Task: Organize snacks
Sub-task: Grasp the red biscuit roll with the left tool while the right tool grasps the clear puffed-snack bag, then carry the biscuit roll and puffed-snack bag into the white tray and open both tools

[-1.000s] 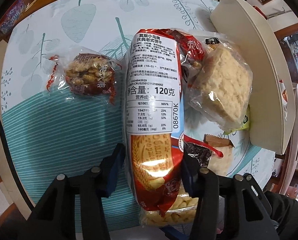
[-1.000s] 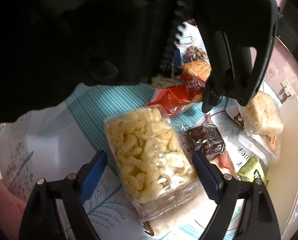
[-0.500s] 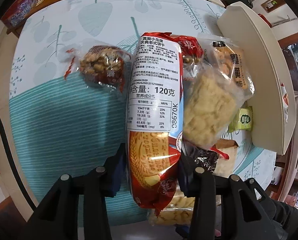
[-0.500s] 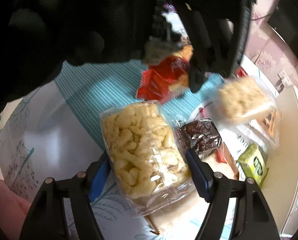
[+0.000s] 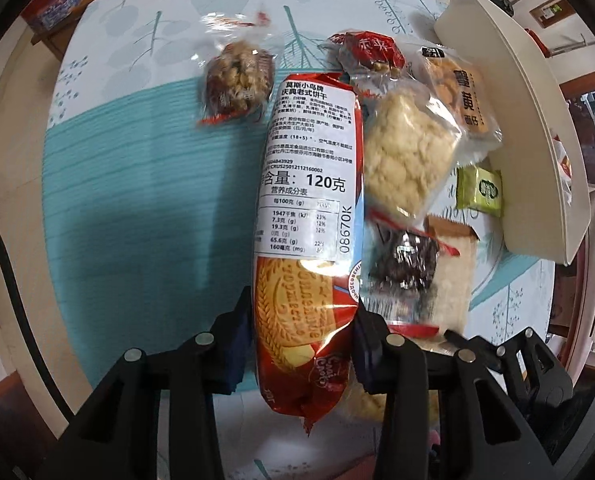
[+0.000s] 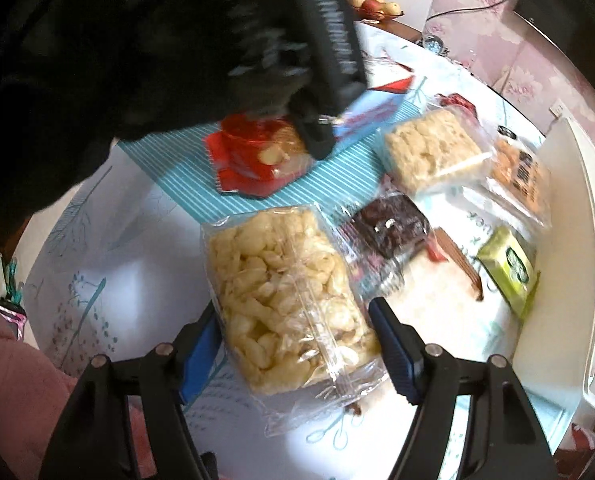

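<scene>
My left gripper (image 5: 303, 308) is closing on a long red biscuit pack (image 5: 309, 184), its pads pressing the lower end, and holds it above the teal-striped tablecloth (image 5: 137, 200). The right wrist view shows that gripper (image 6: 317, 132) as a dark blur over the red pack (image 6: 253, 156). My right gripper (image 6: 295, 314) has both pads against a clear bag of pale puffed snacks (image 6: 285, 300). Loose packets lie to the right: a rice-crisp cake (image 5: 407, 156), a dark brown one (image 5: 403, 260), a green one (image 5: 479, 192) and an orange pastry pack (image 5: 461, 96).
A white tray (image 5: 529, 120) stands along the table's right edge, also seen as the white tray (image 6: 557, 240). A walnut packet (image 5: 237, 80) and a red packet (image 5: 371, 50) lie farther back. A person's pink sleeve (image 6: 9, 380) is at lower left.
The left gripper has moved with the biscuit pack, so the packets on the table have slid up and right in its view. The right jaws have narrowed onto the puffed-snack bag.
</scene>
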{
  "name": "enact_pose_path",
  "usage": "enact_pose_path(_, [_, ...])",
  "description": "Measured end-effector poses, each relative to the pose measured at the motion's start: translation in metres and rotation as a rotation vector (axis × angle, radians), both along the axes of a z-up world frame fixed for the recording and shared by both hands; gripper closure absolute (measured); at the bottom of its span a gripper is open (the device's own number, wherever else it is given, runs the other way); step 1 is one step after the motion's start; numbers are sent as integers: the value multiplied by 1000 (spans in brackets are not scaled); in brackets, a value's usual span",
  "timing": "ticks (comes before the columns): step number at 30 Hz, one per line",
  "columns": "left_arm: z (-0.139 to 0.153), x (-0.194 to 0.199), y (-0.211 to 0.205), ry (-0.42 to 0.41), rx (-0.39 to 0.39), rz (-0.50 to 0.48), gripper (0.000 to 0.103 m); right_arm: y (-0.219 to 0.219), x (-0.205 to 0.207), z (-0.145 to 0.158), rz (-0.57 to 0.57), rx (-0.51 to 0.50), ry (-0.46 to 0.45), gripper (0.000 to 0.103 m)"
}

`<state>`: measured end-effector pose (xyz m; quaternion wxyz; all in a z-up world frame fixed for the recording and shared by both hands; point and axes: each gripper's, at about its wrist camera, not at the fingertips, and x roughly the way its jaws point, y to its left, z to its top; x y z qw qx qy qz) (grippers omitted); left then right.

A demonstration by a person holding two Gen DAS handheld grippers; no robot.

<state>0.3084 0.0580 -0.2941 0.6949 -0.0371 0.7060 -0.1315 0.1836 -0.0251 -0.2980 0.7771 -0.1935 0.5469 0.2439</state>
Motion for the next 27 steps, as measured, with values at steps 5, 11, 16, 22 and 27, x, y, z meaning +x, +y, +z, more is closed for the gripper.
enact_pose_path(5, [11, -21, 5, -17, -16, 34, 63, -18, -9, 7, -56, 15, 7, 31])
enact_pose_path(11, [25, -47, 9, -29, -93, 106, 65, -43, -11, 26, -136, 52, -3, 31])
enact_pose_path(16, [41, -62, 16, -43, -158, 176, 65, -55, -19, 52, -195, 65, -29, 31])
enact_pose_path(22, [70, -71, 7, -85, -208, 213, 65, -92, -19, 70, -242, 78, -56, 31])
enact_pose_path(27, [99, -78, -14, -138, -217, 219, 65, -120, -22, 94, -276, 90, -93, 31])
